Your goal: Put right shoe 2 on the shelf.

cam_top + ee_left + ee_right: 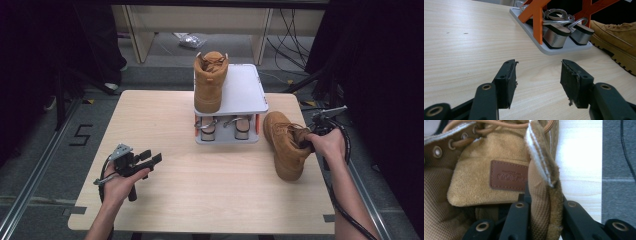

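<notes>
- The step in hand looked like the pick-up of the loose tan boot (286, 145), which lay on the table (165, 125) just to the right of the grey two-tier rack (245, 90), toe toward the person.
- The right gripper (545, 220) had its jaws clamped on the padded collar wall (544, 192) at the boot's ankle, one jaw inside the opening and one outside, as its own view showed.
- The left gripper (537, 82) stood with jaws apart over bare table near the front left corner, holding nothing.
- The matching boot (210, 82) already stood upright on the rack's top shelf, left side; the free space beside it was probably where this one belonged.
- The next move would call for a lift that kept the collar pinched while the heavy sole hung, then clearance over the shelf edge.
- The boot was suede-like, with a lugged sole, tan laces (496, 126) through metal eyelets and a brown leather patch (509, 176) on the tongue; its lettering was too blurred to read.
- The lower shelf held a pair of silver heeled sandals (564, 32).
</notes>
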The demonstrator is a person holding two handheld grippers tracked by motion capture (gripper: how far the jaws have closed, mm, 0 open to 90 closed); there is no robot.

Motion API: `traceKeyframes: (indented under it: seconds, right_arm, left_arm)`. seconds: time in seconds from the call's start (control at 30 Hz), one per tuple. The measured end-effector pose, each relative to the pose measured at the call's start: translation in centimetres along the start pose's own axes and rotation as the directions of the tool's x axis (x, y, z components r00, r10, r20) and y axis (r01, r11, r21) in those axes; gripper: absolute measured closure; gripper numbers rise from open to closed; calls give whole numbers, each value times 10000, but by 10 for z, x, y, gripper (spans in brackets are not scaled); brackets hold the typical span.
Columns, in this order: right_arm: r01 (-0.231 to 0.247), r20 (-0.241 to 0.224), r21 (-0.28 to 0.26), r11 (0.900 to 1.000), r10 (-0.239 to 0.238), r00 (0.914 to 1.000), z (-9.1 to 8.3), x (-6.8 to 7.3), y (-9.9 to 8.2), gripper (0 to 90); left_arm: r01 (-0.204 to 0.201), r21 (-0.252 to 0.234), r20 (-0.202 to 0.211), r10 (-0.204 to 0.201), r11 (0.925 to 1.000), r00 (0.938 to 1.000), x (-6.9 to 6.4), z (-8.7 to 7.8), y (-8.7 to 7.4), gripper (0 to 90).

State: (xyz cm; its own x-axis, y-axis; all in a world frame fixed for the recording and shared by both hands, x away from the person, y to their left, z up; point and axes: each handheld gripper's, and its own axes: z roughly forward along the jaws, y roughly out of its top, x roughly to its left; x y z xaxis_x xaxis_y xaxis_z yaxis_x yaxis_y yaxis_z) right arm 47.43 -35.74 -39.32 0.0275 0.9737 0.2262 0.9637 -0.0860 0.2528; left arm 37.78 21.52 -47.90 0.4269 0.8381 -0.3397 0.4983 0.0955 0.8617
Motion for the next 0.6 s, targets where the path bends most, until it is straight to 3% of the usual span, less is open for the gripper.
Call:
traceKeyframes:
  seconds: [0.03, 0.1, 0.2, 0.27, 0.3, 0.33, 0.37, 0.4, 0.43, 0.47, 0.5, 0.53, 0.6]
  right_arm:
    - [102, -84, -81, 9999, -102, 9999, 0, -2, 0, 817]
    - [-366, -210, -102, 9993, 363, 9991, -1, 0, -1, 818]
    - [-514, -488, -495, 9974, 490, 9976, 0, -3, -2, 821]
    - [-408, -591, -402, 9984, 384, 9975, -2, -6, -1, 823]
    - [-529, -750, -439, 9976, 496, 9960, -2, -7, -1, 824]
    - [-1037, -891, -309, 9941, 1006, 9909, -3, -5, -1, 825]
    - [-865, -950, -409, 9954, 823, 9921, -4, -7, -1, 825]
    - [-1134, -948, -382, 9928, 1093, 9895, -4, -7, -2, 826]
    - [-822, -1019, -700, 9942, 749, 9920, -4, -11, -3, 826]
    - [-710, -1076, -660, 9953, 637, 9922, -4, -13, -3, 827]
    - [-1226, -1284, -467, 9914, 1157, 9850, -6, -11, -3, 827]
    - [-976, -1255, -695, 9928, 884, 9881, -4, -14, -4, 828]
    - [-1067, -1380, -657, 9921, 969, 9857, -6, -16, -4, 829]
  left_arm:
    - [-22, 7, -12, 22, 10000, 10000, 0, 0, 0, 454]
    - [-2, -1, -23, 2, 10000, 10000, 0, 0, 0, 454]
    - [24, -10, -40, -24, 10000, 10000, 1, 0, -1, 454]
    - [63, -6, -53, -63, 10000, 10000, 1, -1, -1, 454]
    - [41, -10, -61, -41, 10000, 10000, 1, -1, -1, 454]
    - [24, -14, -60, -24, 10000, 10000, 2, -1, -1, 454]
    - [24, -21, -63, -24, 10000, 10000, 2, -1, 0, 454]
    - [25, -40, -75, -25, 10000, 10000, 2, -1, 0, 453]
    - [31, -37, -77, -31, 10000, 10000, 2, -1, 0, 454]
    - [65, -44, -95, -66, 10000, 9999, 2, -2, 0, 454]
    - [66, -63, -84, -66, 10000, 9999, 2, -2, 0, 454]
    - [68, -66, -78, -68, 10000, 9999, 2, -2, 0, 454]
    - [80, -66, -86, -80, 9999, 9999, 2, -1, 0, 453]
